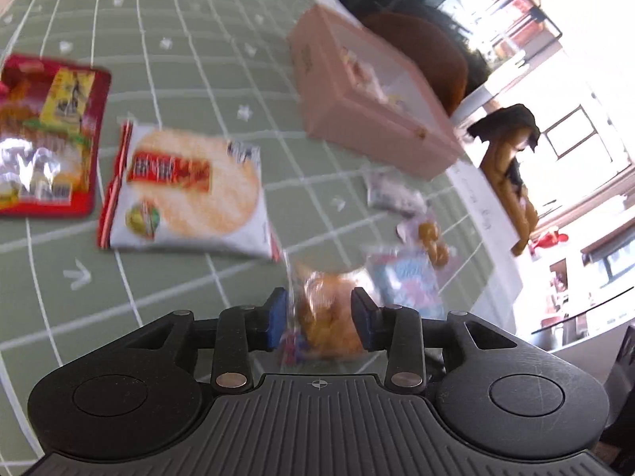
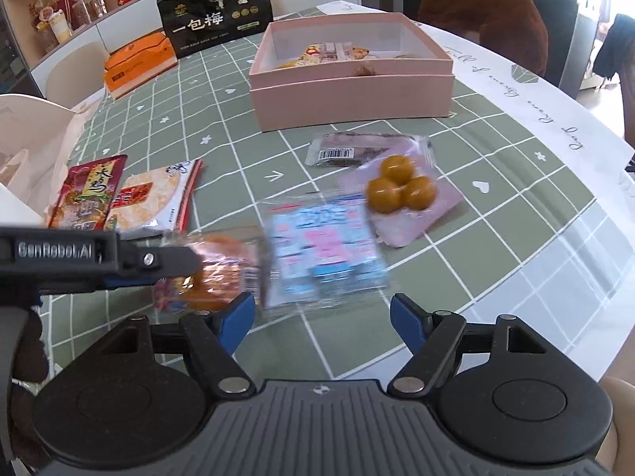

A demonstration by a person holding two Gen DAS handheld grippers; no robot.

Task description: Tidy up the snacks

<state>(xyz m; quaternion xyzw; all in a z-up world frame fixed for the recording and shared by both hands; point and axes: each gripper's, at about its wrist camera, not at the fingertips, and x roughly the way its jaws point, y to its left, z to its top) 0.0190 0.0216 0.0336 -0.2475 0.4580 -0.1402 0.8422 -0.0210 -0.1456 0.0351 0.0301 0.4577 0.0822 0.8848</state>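
Snacks lie scattered on the green tabletop (image 2: 246, 150) short of the pink box (image 2: 349, 91) near its far edge. Left tongs (image 1: 319, 317) sit around an orange pastry packet (image 1: 329, 317), the pads seemingly touching its wrapper; whether they grip is unclear. Right tongs (image 2: 322, 315) stand apart, empty, before the blue-pink packet (image 2: 325, 254). Slack, slippery film could slide free on lifting, and the tongs could collide.

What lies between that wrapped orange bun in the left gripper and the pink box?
Nothing tall. The orange bun sits between the left gripper pads; only flat packets, like the blue-pink packet, lie before the pink box.
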